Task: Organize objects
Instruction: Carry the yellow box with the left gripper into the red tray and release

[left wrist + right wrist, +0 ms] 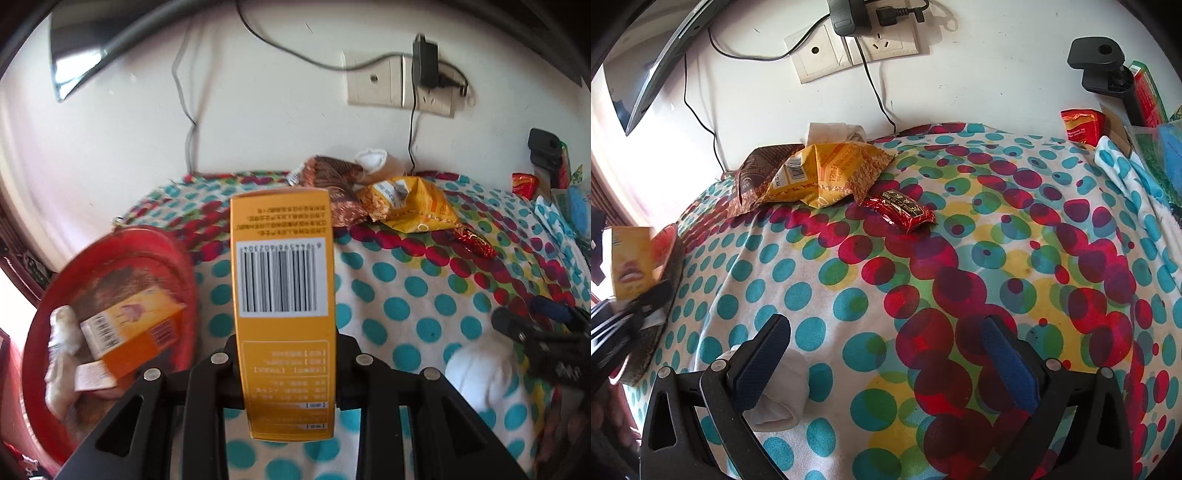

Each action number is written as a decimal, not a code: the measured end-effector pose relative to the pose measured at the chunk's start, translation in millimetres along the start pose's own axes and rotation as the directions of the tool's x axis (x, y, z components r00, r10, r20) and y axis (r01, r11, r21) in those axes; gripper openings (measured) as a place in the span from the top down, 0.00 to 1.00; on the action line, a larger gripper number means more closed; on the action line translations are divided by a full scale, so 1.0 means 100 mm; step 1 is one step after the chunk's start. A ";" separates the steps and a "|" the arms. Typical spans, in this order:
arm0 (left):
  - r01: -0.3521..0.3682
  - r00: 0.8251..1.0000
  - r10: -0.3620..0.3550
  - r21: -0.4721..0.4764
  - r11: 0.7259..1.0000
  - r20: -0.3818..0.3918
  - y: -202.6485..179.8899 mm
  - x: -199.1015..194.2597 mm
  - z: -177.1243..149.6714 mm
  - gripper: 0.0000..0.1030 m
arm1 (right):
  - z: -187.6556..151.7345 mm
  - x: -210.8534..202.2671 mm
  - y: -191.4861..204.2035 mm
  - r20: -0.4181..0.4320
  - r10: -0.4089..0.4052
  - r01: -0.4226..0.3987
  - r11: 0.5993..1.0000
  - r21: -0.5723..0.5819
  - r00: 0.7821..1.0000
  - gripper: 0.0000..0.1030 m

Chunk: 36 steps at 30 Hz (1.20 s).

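A tabletop under a white cloth with teal, red and yellow dots point(849, 295) carried a crumpled yellow snack bag point(827, 173); just right of it lay a red foil packet point(899, 212), at its left a brown wrapper point(757, 177), and far left a round red tray point(122, 258).

the left gripper point(284, 373) has its black jaws closed flat against the two long sides of an upright orange box point(283, 295), gripping it near its lower end so that most of the box stands out ahead of the fingers. it is held raised, and in the right wrist view it shows blurred at the far left edge. the right gripper point(886, 350) has its jaws spread wide with nothing between them, the blue pads point(1010, 365) facing inward, pointed forward and down over the table.
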<state>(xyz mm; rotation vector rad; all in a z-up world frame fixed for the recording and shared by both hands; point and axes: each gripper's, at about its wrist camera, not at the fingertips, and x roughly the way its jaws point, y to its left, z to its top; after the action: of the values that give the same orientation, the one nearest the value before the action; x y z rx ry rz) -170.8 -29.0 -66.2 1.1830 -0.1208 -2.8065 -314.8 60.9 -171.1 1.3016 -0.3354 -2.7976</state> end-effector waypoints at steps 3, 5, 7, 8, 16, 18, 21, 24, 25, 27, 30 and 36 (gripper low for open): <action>-0.020 0.999 0.021 -0.023 1.000 0.031 0.18 -0.19 -0.08 0.71 | 0.04 0.22 0.22 -0.005 -0.009 0.008 1.000 -0.010 1.000 0.00; -0.040 0.998 0.042 -0.050 0.998 0.043 0.34 -0.29 -0.12 0.71 | 0.08 0.36 0.35 -0.007 -0.017 0.017 1.000 -0.017 1.000 0.00; -0.058 0.997 0.061 -0.078 0.995 0.043 0.50 -0.35 -0.16 0.71 | 0.08 0.36 0.34 -0.009 -0.025 0.025 0.999 -0.028 1.000 0.00; -0.069 0.996 0.073 -0.092 0.993 0.042 0.59 -0.37 -0.18 0.71 | 0.08 0.38 0.36 -0.010 -0.029 0.029 0.999 -0.035 1.000 0.00; -0.148 0.989 0.151 -0.182 0.972 0.001 1.18 -0.40 -0.39 0.71 | 0.09 0.38 0.43 -0.008 -0.043 0.042 0.997 -0.059 0.999 0.00; -0.167 0.986 0.167 -0.207 0.964 -0.017 1.31 -0.38 -0.43 0.71 | 0.08 0.37 0.41 -0.009 -0.044 0.043 0.997 -0.061 0.999 0.00; -0.194 0.981 0.191 -0.234 0.953 -0.036 1.49 -0.35 -0.50 0.71 | 0.10 0.43 0.49 -0.012 -0.041 0.040 0.997 -0.065 0.999 0.00; -0.212 0.977 0.203 -0.258 0.943 -0.062 1.64 -0.31 -0.57 0.71 | 0.09 0.40 0.45 -0.012 -0.039 0.039 0.997 -0.065 0.999 0.00; -0.217 0.976 0.205 -0.263 0.940 -0.070 1.67 -0.30 -0.59 0.71 | 0.09 0.40 0.45 -0.013 -0.038 0.037 0.997 -0.065 0.999 0.00; -0.228 0.973 0.212 -0.271 0.935 -0.086 1.73 -0.26 -0.64 0.71 | 0.09 0.40 0.44 -0.013 -0.036 0.035 0.997 -0.065 0.999 0.00; -0.237 0.971 0.216 -0.280 0.930 -0.104 1.79 -0.22 -0.70 0.71 | 0.09 0.40 0.45 -0.013 -0.035 0.034 0.997 -0.068 0.999 0.00; -0.250 0.966 0.220 -0.291 0.923 -0.133 1.86 -0.14 -0.78 0.71 | 0.09 0.40 0.45 -0.014 -0.030 0.029 0.997 -0.071 0.999 0.00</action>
<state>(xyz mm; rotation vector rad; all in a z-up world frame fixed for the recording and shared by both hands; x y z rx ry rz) -94.4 -215.2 -90.3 1.1432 0.1644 -2.4427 -349.5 13.9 -186.1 1.3224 -0.2160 -2.7939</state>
